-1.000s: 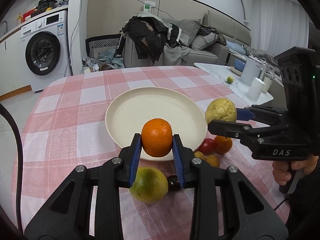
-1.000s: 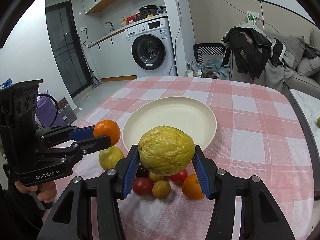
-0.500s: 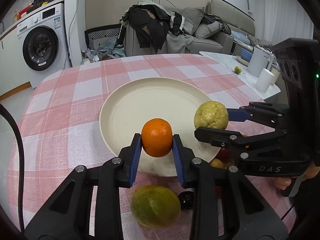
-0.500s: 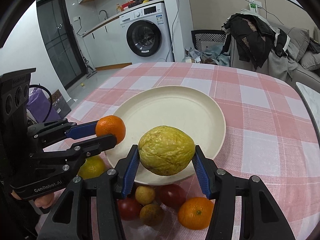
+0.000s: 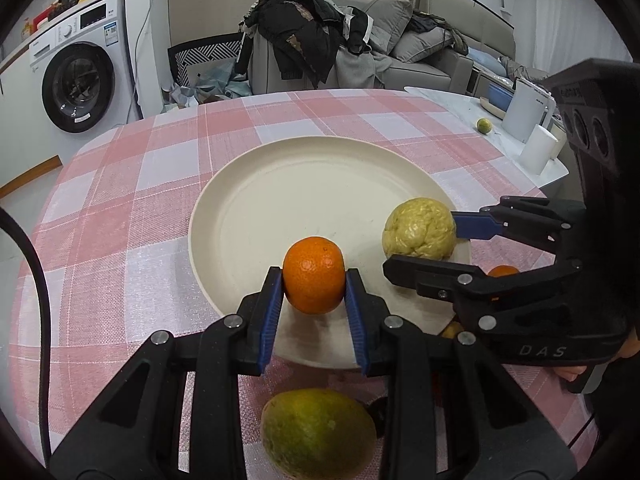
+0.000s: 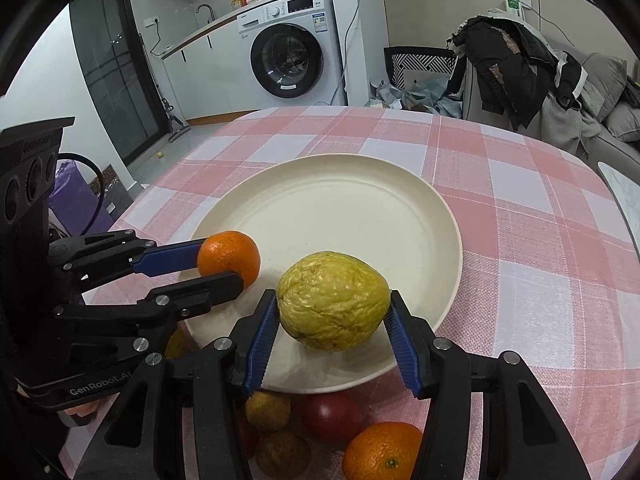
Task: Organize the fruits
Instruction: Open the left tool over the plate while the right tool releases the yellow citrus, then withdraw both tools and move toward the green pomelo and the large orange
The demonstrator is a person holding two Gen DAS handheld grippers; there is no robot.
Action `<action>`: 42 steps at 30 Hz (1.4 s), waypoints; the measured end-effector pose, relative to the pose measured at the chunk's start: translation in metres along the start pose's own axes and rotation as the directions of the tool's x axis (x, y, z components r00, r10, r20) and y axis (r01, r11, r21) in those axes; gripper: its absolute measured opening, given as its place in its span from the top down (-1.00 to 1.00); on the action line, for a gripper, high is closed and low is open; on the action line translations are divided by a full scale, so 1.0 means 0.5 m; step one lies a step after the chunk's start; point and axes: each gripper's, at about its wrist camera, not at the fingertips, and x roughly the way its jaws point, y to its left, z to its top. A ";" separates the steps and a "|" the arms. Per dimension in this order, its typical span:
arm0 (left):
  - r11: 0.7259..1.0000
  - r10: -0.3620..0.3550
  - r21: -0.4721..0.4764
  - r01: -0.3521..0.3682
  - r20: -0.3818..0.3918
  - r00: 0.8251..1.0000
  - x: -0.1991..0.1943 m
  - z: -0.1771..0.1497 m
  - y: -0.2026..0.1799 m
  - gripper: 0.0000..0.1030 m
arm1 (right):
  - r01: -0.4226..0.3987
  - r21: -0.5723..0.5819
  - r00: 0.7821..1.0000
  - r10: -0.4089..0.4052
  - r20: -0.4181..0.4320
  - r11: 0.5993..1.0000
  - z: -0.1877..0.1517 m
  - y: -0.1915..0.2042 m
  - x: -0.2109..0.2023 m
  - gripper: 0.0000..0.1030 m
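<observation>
- The orange (image 5: 314, 275) is clamped between the blue pads of the left gripper (image 5: 315, 300), over the near part of the cream plate (image 5: 280, 184).
- The wrinkled yellow fruit (image 6: 333, 300) is clamped in the right gripper (image 6: 332, 336), over the plate's near right side; whether either fruit touches the plate cannot be told.
- The two fruits are near each other but apart, the orange to the left.
- Just near of the plate's rim, on the pink checked tablecloth (image 6: 520, 208), lie a green-yellow citrus (image 5: 318, 432), a red fruit (image 6: 334, 414), two small brownish fruits (image 6: 268, 410) and a second orange (image 6: 382, 452).
- Far behind the table stand a washing machine (image 6: 286, 44) and a sofa piled with dark clothes (image 5: 308, 44).
</observation>
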 end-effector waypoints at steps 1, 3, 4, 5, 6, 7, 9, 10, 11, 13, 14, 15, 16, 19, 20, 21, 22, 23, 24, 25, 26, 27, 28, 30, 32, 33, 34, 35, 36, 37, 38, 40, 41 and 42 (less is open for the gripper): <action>1.000 0.005 0.001 -0.005 -0.003 1.000 0.003 -0.001 0.000 0.46 | 0.000 0.001 1.000 0.000 -0.003 1.000 0.002 -0.001 0.002 -0.05; 1.000 0.011 0.004 -0.011 -0.004 1.000 0.007 -0.001 0.000 0.46 | 0.002 -0.003 1.000 -0.002 -0.008 1.000 0.001 -0.002 0.007 -0.05; 1.000 0.012 0.006 -0.012 -0.004 1.000 0.008 -0.001 -0.002 0.46 | 0.004 -0.008 1.000 -0.004 -0.008 1.000 0.001 -0.001 0.008 -0.05; 1.000 0.014 0.009 -0.013 -0.005 1.000 0.008 -0.001 -0.003 0.45 | 0.008 -0.013 1.000 -0.008 -0.010 1.000 0.002 0.000 0.009 -0.05; 1.000 0.015 0.012 -0.015 -0.005 1.000 0.008 -0.001 -0.004 0.45 | 0.011 -0.017 1.000 -0.012 -0.012 1.000 0.003 0.000 0.010 -0.06; 1.000 0.016 0.013 -0.016 -0.005 1.000 0.009 -0.001 -0.005 0.45 | 0.015 -0.019 1.000 -0.015 -0.013 1.000 0.003 0.001 0.011 -0.06; 1.000 0.016 0.009 -0.016 -0.005 1.000 0.008 -0.002 -0.004 0.45 | 0.007 -0.010 1.000 -0.007 -0.012 1.000 0.003 -0.002 0.014 -0.06; 1.000 0.017 0.004 -0.017 -0.004 1.000 0.008 -0.002 -0.003 0.45 | 0.001 -0.004 1.000 -0.001 -0.010 1.000 0.004 -0.003 0.014 -0.06; 1.000 0.021 0.001 -0.021 -0.002 1.000 0.005 -0.003 -0.003 0.45 | -0.003 0.001 1.000 0.003 -0.008 1.000 0.003 -0.004 0.013 -0.06; 1.000 0.029 0.004 -0.029 0.003 1.000 -0.003 -0.003 -0.004 0.45 | -0.005 0.003 1.000 0.005 0.008 1.000 0.004 -0.004 0.005 -0.06; 1.000 0.029 0.007 -0.029 0.012 1.000 -0.009 -0.003 -0.005 0.41 | 0.000 0.000 1.000 0.000 0.016 1.000 0.004 -0.004 0.001 -0.06; 1.000 0.028 0.009 -0.028 0.018 0.999 -0.017 -0.003 -0.006 0.37 | 0.006 -0.003 1.000 -0.006 0.024 1.000 0.004 -0.003 -0.004 -0.07; 1.000 0.027 0.009 -0.027 0.026 0.999 -0.026 -0.004 -0.007 0.29 | 0.013 -0.003 0.999 -0.013 0.029 1.000 0.005 -0.002 -0.009 -0.10; 0.999 0.035 0.006 -0.035 0.057 0.998 -0.058 -0.010 -0.007 0.01 | -0.007 0.015 0.999 0.007 0.047 1.000 0.004 -0.008 -0.023 -0.43; 0.999 0.044 0.006 -0.045 0.068 0.997 -0.069 -0.014 -0.008 -0.06 | -0.014 0.024 0.998 0.013 0.058 1.000 0.003 -0.011 -0.031 -0.45; 0.999 0.053 0.005 -0.053 0.076 0.996 -0.079 -0.017 -0.008 -0.09 | -0.015 0.029 0.998 0.013 0.068 0.999 0.002 -0.013 -0.038 -0.48; 0.998 0.058 0.004 -0.059 0.082 0.995 -0.090 -0.022 -0.008 -0.18 | -0.015 0.032 0.997 0.012 0.077 0.999 0.001 -0.015 -0.046 -0.51; 0.998 0.062 0.004 -0.062 0.090 0.994 -0.100 -0.027 -0.009 -0.29 | -0.014 0.034 0.996 0.011 0.085 0.999 0.000 -0.016 -0.053 -0.62; 0.998 0.065 0.002 -0.066 0.098 0.993 -0.113 -0.032 -0.010 -0.36 | -0.010 0.037 0.996 0.006 0.091 0.999 -0.002 -0.018 -0.061 -0.72; 0.998 0.068 0.000 -0.069 0.106 0.992 -0.125 -0.039 -0.011 -0.48 | -0.007 0.044 0.995 0.002 0.099 0.999 -0.004 -0.020 -0.070 -0.77; 0.998 0.069 -0.002 -0.069 0.113 0.991 -0.137 -0.045 -0.011 -0.58 | -0.008 0.049 0.994 0.003 0.106 0.999 -0.006 -0.022 -0.077 -0.79; 0.998 0.066 -0.004 -0.066 0.120 0.991 -0.147 -0.051 -0.012 -0.59 | -0.008 0.053 0.994 0.002 0.111 0.999 -0.009 -0.024 -0.086 -0.88; 0.998 0.064 -0.004 -0.064 0.124 0.990 -0.158 -0.057 -0.013 -0.60 | -0.007 0.057 0.994 0.001 0.113 0.998 -0.012 -0.025 -0.094 -0.98; 0.998 0.068 -0.004 -0.068 0.126 0.990 -0.175 -0.069 -0.014 -0.65 | -0.019 0.059 0.992 0.011 0.129 0.998 -0.019 -0.027 -0.110 -1.00; 0.997 0.075 -0.003 -0.075 0.132 0.988 -0.193 -0.082 -0.016 -0.74 | -0.028 0.066 0.988 0.018 0.151 0.997 -0.029 -0.027 -0.128 -1.00; 0.997 0.075 -0.003 -0.076 0.135 0.988 -0.201 -0.089 -0.017 -0.78 | -0.029 0.071 0.987 0.017 0.158 0.997 -0.033 -0.027 -0.135 -1.00; 0.997 0.073 -0.005 -0.073 0.138 0.988 -0.207 -0.094 -0.017 -0.89 | -0.028 0.077 0.986 0.016 0.163 0.997 -0.037 -0.027 -0.142 -1.00; 0.997 0.071 -0.008 -0.070 0.139 0.988 -0.213 -0.099 -0.016 -0.98 | -0.024 0.084 0.986 0.010 0.164 0.996 -0.040 -0.028 -0.147 -1.00; 0.997 0.072 -0.010 -0.071 0.143 0.987 -0.218 -0.104 -0.016 -0.98 | -0.017 0.090 0.987 0.003 0.162 0.996 -0.043 -0.029 -0.152 -1.00; 0.997 0.076 -0.009 -0.075 0.144 0.987 -0.224 -0.109 -0.016 -0.98 | -0.009 0.096 0.986 -0.007 0.164 0.995 -0.046 -0.031 -0.157 -1.00; 0.997 0.080 -0.008 -0.079 0.144 0.986 -0.228 -0.112 -0.014 -0.98 | -0.002 0.100 0.986 -0.015 0.169 0.995 -0.050 -0.032 -0.161 -1.00; 0.996 0.084 -0.012 -0.083 0.145 0.986 -0.237 -0.118 -0.010 -0.98 | 0.014 0.110 0.984 -0.033 0.174 0.994 -0.060 -0.036 -0.168 -1.00; 0.997 0.083 -0.016 -0.081 0.145 0.986 -0.239 -0.119 -0.006 -0.98 | 0.020 0.115 0.984 -0.039 0.172 0.993 -0.064 -0.039 -0.169 -1.00; 0.997 0.082 -0.023 -0.079 0.144 0.986 -0.241 -0.119 -0.002 -0.98 | 0.023 0.118 0.985 -0.043 0.169 0.993 -0.068 -0.040 -0.170 -1.00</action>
